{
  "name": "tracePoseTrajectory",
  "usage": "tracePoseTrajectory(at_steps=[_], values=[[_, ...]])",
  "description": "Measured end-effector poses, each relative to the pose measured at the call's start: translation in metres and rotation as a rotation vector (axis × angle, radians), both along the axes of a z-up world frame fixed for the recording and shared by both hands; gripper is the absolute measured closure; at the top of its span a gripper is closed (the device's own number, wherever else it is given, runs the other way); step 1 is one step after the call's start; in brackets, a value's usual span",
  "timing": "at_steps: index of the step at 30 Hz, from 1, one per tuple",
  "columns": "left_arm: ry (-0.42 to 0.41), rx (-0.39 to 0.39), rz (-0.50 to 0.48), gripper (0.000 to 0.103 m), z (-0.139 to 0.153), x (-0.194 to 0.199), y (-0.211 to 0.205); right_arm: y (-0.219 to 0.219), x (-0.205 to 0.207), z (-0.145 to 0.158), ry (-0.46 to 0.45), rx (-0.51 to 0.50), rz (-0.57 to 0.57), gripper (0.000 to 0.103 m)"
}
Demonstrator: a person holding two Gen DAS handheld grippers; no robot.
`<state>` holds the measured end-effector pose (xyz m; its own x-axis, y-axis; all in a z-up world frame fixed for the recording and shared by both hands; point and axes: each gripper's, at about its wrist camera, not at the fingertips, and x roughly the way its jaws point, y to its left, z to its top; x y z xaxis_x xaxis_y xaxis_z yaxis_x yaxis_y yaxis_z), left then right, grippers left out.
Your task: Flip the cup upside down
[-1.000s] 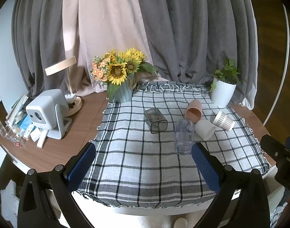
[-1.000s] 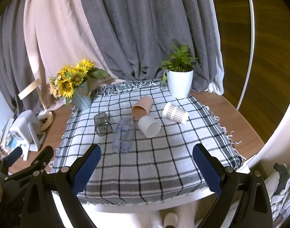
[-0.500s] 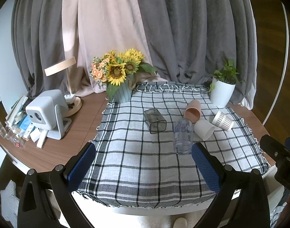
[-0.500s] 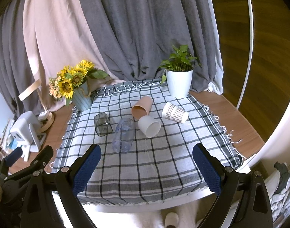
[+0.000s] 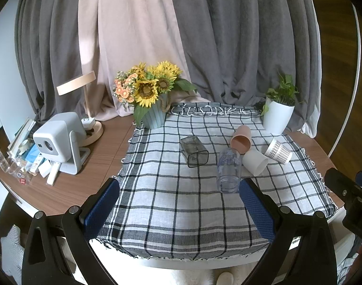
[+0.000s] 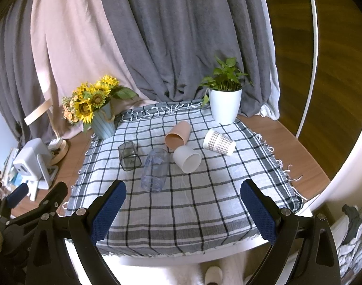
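Right wrist view: clear cup (image 6: pixel 155 169) lying ahead of spread right tongs (image 6: pixel 182 198).

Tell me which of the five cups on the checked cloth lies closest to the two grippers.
The clear bluish plastic cup, lying on its side with its open mouth toward the cameras. The smoky square cup, pink cup, white cup and dotted cup lie farther back.

A white cloth (image 6: pixel 192 204) crossed by black and grey checks is seen. On it, a pink cup (image 6: pixel 177 135), a plain white cup (image 6: pixel 187 159), a white cup (image 6: pixel 218 141) printed with small dark squares, a smoky grey glass (image 6: pixel 129 156) and a clear bluish tumbler (image 6: pixel 155 170) are found. Behind the cloth, grey and pale pink curtains (image 6: pixel 157 35) are hung; yellow sunflowers (image 6: pixel 90 99) are held in a ribbed blue pot (image 6: pixel 104 123).
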<state>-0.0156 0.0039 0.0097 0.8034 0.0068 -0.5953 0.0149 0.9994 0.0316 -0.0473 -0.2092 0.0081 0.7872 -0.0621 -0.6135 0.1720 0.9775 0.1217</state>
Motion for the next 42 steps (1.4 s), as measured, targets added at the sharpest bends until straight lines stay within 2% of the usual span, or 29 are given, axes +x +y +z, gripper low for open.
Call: tracePoseTrajectory(at_steps=[28, 36, 42], values=[[0.014, -0.003, -0.001, 0.0, -0.004, -0.001, 0.005, 0.002, -0.001, -0.001, 0.0, 0.001, -0.002, 0.006], [0.063, 0.017, 0.02, 0.0, -0.019, 0.006, 0.017, 0.013, 0.004, -0.008, 0.036, 0.008, 0.007, 0.002], [0.129, 0.019, 0.053, 0.0, -0.036, 0.026, 0.026, 0.026, 0.029, -0.02, 0.059, 0.013, 0.101, 0.002]])
